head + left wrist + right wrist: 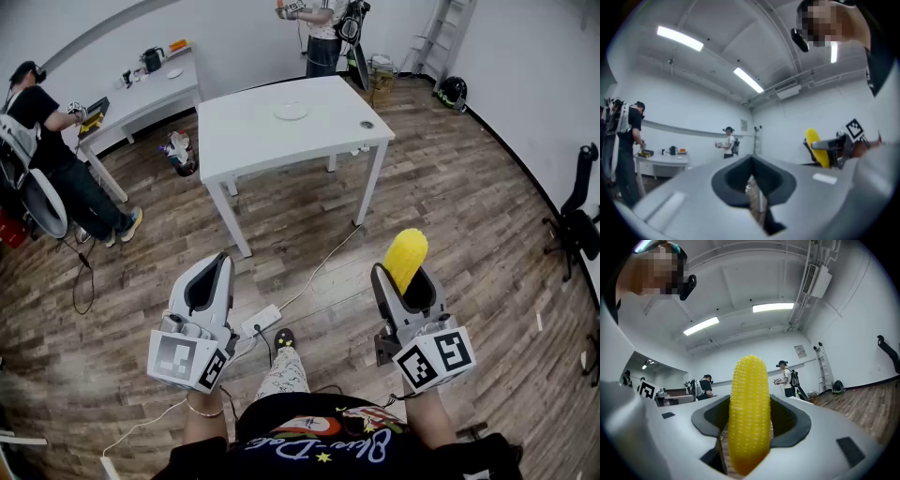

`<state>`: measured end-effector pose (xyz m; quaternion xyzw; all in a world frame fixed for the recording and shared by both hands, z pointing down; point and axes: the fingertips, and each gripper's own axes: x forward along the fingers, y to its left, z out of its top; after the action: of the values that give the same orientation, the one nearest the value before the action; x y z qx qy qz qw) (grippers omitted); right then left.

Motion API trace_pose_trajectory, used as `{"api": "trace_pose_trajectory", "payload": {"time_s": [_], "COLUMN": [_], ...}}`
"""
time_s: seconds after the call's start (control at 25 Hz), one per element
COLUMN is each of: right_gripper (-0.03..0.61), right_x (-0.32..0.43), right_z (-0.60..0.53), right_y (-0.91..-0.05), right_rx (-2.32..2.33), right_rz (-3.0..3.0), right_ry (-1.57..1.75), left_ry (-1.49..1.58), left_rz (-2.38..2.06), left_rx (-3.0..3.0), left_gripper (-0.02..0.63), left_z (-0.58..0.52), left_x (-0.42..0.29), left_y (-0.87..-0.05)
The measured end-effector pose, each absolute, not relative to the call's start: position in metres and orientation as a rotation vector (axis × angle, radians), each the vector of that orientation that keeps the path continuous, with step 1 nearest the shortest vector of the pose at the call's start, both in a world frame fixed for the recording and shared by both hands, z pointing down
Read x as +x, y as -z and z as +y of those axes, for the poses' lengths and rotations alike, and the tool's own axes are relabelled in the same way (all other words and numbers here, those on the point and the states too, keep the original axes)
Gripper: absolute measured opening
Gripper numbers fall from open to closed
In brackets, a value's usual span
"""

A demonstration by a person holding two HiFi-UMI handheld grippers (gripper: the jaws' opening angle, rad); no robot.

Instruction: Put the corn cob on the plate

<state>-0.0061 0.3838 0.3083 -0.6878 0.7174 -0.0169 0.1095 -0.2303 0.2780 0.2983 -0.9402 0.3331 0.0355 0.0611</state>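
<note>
A yellow corn cob (407, 255) stands up between the jaws of my right gripper (405, 286), which is shut on it. Up close in the right gripper view, the cob (749, 399) fills the gap between the jaws of the right gripper (750, 427). My left gripper (212, 279) is held level beside it with its jaws together and nothing in them; the left gripper (754, 180) shows only a thin slit. A white plate (291, 112) lies on the white table (309, 141), far ahead of both grippers.
Wooden floor lies between me and the table. A power strip (262, 321) with cables lies by my feet. One person (52, 155) stands at a desk on the left, another person (323, 33) behind the table. An office chair (577, 220) is at the right.
</note>
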Motion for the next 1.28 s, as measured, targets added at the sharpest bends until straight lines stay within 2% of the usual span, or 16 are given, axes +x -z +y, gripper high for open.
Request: {"api": "trace_pose_trajectory", "payload": {"time_s": [0.4,0.6,0.84,1.12,1.28], "right_gripper": [0.258,0.258,0.258,0.258,0.258], "right_x": [0.018,0.042,0.105,0.203,0.233], "right_z": [0.199,0.117,-0.006,-0.166,-0.247], "right_y": [-0.286,-0.301,-0.322,-0.338,-0.358], "right_rx": [-2.007,-1.993,-1.934,-1.807,-1.731], "right_rz": [2.069,2.089,2.159,2.344,2.53], "right_ry": [0.073,0.157,0.213,0.272,0.328], "left_ry": [-0.127,-0.1,-0.062,-0.064,-0.081], "left_rz": [0.914,0.906,0.974,1.102,1.175], "left_rx": [-2.874,-2.922,-2.907,-2.853,-2.83], "left_gripper": [0.002,0.002,0.002,0.003,0.003], "left_z": [0.089,0.02,-0.079,-0.2,-0.247], "left_x": [-0.192,-0.159,-0.099,0.009,0.05], "left_y": [-0.283,-0.299,-0.313,-0.314,-0.311]}}
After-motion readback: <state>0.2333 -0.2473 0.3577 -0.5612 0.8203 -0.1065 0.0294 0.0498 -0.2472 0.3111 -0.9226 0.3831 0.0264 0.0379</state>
